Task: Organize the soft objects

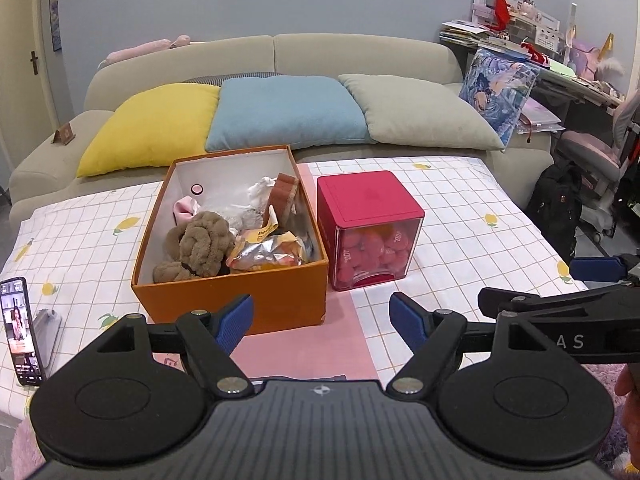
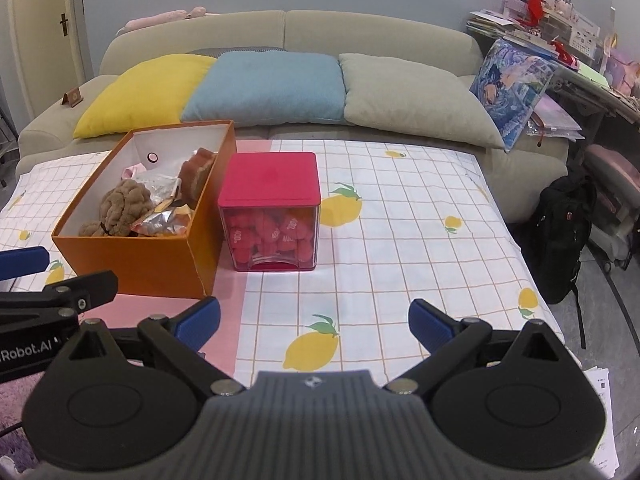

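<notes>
Standing on the tablecloth (image 2: pixel 400 208), the orange box (image 1: pixel 236 300) of soft toys (image 1: pixel 200 248) is seen at 11 o'clock, the red jar (image 2: pixel 272 204) touching it at 3 o'clock. Both the left gripper (image 1: pixel 320 320) and the right gripper (image 2: pixel 314 320) are held released, nothing between their pads.

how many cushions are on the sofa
4: yellow cushion at the left, blue cushion in the middle, grey-green cushion right of it, printed cushion at the far right.

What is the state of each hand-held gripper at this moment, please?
Left hand-held gripper: open, nothing between its fingers.
Right hand-held gripper: open, nothing between its fingers.
</notes>
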A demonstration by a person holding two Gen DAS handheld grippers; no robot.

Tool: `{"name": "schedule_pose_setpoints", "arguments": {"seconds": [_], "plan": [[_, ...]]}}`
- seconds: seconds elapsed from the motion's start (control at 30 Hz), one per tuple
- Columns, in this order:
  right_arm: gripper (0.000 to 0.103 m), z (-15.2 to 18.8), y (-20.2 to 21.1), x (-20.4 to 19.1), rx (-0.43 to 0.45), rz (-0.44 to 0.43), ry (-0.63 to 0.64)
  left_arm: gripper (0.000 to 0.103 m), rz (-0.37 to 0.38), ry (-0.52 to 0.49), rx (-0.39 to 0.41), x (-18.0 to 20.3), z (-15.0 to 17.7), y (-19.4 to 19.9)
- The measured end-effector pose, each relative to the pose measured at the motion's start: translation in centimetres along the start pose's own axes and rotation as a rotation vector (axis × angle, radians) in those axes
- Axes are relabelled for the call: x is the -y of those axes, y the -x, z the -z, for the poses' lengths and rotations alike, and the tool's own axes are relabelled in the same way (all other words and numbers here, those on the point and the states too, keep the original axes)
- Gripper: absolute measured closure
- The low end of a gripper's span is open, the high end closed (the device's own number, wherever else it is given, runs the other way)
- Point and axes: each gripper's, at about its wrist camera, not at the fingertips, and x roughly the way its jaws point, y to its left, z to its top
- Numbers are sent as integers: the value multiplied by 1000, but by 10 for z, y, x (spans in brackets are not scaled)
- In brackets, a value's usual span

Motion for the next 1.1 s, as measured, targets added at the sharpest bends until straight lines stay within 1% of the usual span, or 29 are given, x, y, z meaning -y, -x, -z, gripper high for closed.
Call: {"name": "schedule_pose_setpoints", "arguments": {"seconds": [1.1], "plan": [[4,2,-2,3,-12,8,-14,13,7,7,1,-1,-1,0]]}}
